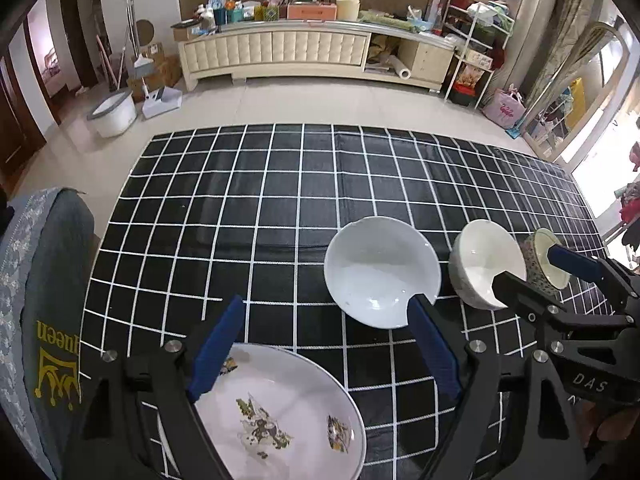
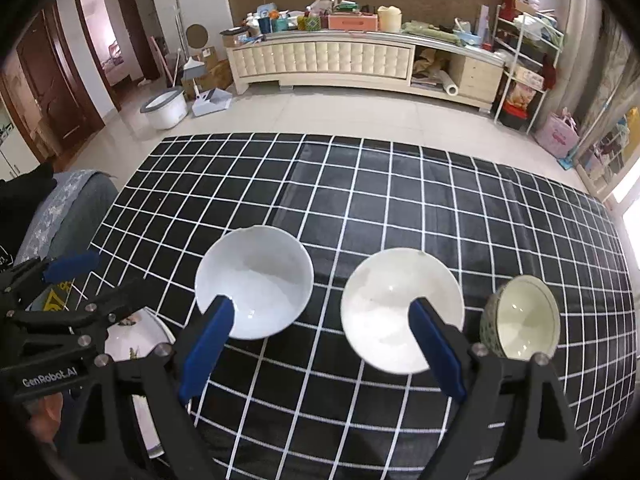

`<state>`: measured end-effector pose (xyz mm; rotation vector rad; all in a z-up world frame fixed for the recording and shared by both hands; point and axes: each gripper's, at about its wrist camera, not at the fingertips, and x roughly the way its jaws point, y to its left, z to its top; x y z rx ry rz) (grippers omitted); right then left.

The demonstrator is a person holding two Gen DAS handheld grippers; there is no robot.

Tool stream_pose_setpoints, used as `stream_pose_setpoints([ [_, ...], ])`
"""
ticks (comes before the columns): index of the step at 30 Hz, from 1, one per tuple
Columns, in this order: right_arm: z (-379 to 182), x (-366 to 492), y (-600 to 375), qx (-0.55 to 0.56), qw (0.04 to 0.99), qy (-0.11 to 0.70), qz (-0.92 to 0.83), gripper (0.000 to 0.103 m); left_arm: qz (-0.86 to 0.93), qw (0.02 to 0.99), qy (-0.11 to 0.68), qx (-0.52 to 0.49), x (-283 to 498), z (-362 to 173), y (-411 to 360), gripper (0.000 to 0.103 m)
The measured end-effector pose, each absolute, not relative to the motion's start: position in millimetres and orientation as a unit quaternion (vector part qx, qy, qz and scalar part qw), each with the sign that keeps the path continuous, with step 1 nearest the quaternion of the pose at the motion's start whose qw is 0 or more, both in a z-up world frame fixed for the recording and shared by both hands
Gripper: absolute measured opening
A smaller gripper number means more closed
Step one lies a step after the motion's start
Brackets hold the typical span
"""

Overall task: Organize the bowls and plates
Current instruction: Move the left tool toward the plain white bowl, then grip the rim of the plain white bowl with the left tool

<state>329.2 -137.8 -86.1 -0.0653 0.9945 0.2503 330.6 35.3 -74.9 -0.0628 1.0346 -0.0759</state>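
Observation:
A white plate with a painted motif (image 1: 280, 412) lies at the near edge of the black grid tablecloth (image 1: 248, 216), under my open, empty left gripper (image 1: 326, 312). Beyond it stand a wide white bowl (image 1: 380, 270), a smaller white bowl (image 1: 486, 264) and a small patterned bowl (image 1: 542, 264) in a row. In the right wrist view the wide white bowl (image 2: 254, 280), the smaller white bowl (image 2: 400, 308) and the patterned bowl (image 2: 522, 316) lie just ahead of my open, empty right gripper (image 2: 320, 306). The plate (image 2: 136, 340) shows partly behind the left gripper (image 2: 96, 276).
A grey chair back with a gold crown print (image 1: 48, 320) stands at the table's left edge. Beyond the table are a tiled floor, a white bucket (image 1: 114, 110), a long cream cabinet (image 1: 312, 56) and a metal shelf (image 1: 476, 40).

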Motion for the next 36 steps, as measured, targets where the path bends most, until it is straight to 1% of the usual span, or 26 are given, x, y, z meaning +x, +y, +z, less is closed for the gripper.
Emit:
stream_pose_setpoints([
  [13,-117.0,361.6,-119.7,-0.084,0.863,0.481,0.134,0.090,-0.027,0.849,0.527,-0.019,368.7,-117.4,38.3,0.082],
  [14,-118.3,363.5,-117.9,-0.088,0.862,0.480,0.137,0.086,-0.027,0.848,0.529,-0.020,371.0,-120.6,38.9,0.082],
  [15,-119.6,365.6,-116.3,-0.092,0.861,0.481,0.139,0.079,-0.026,0.847,0.530,-0.019,373.2,-123.0,39.2,0.082],
  [16,-121.9,368.3,-114.0,-0.096,0.858,0.485,0.141,0.075,-0.025,0.847,0.531,-0.017,374.9,-124.3,39.3,0.082],
  [17,-123.4,370.1,-113.0,-0.098,0.856,0.488,0.143,0.066,-0.025,0.847,0.531,-0.014,376.9,-125.9,39.0,0.082],
  [18,-126.3,372.3,-111.0,-0.103,0.852,0.493,0.145,0.062,-0.027,0.846,0.532,-0.011,378.6,-127.1,38.5,0.081],
  [19,-129.1,373.7,-109.5,-0.107,0.850,0.495,0.147,0.062,-0.030,0.846,0.532,-0.007,381.3,-128.5,37.4,0.075],
  [22,-137.4,378.6,-105.6,-0.115,0.843,0.502,0.153,0.061,-0.025,0.841,0.540,0.013,389.1,-135.2,33.0,0.063],
  [23,-140.0,379.8,-104.7,-0.115,0.841,0.505,0.156,0.061,-0.028,0.840,0.542,0.010,390.6,-137.3,33.1,0.061],
  [25,-144.7,381.5,-103.4,-0.112,0.836,0.511,0.164,0.056,-0.034,0.834,0.550,0.003,393.4,-142.9,33.2,0.054],
  [26,-146.5,382.1,-102.6,-0.111,0.834,0.514,0.168,0.054,-0.035,0.831,0.555,-0.002,394.9,-145.6,34.6,0.052],
  [28,-151.2,383.9,-102.0,-0.109,0.830,0.521,0.169,0.052,-0.037,0.825,0.564,-0.008,396.5,-150.7,36.0,0.041],
  [29,-152.8,384.5,-101.1,-0.109,0.829,0.522,0.170,0.050,-0.043,0.823,0.566,-0.014,397.4,-153.3,36.6,0.039],
  [31,-156.9,385.3,-99.6,-0.108,0.826,0.526,0.171,0.044,-0.062,0.820,0.569,-0.028,397.8,-156.1,35.7,0.027],
  [32,-159.1,385.4,-98.9,-0.111,0.824,0.529,0.171,0.040,-0.069,0.818,0.570,-0.029,397.3,-157.6,33.9,0.024],
  [33,-160.1,385.2,-98.2,-0.113,0.823,0.529,0.170,0.038,-0.074,0.816,0.572,-0.028,397.7,-159.0,32.4,0.022],
  [35,-163.4,385.0,-97.4,-0.113,0.821,0.533,0.172,0.036,-0.076,0.814,0.575,-0.026,398.3,-161.2,30.0,0.022],
  [36,-165.3,384.9,-97.2,-0.113,0.818,0.537,0.173,0.031,-0.075,0.813,0.577,-0.026,397.9,-162.1,27.1,0.022],
])
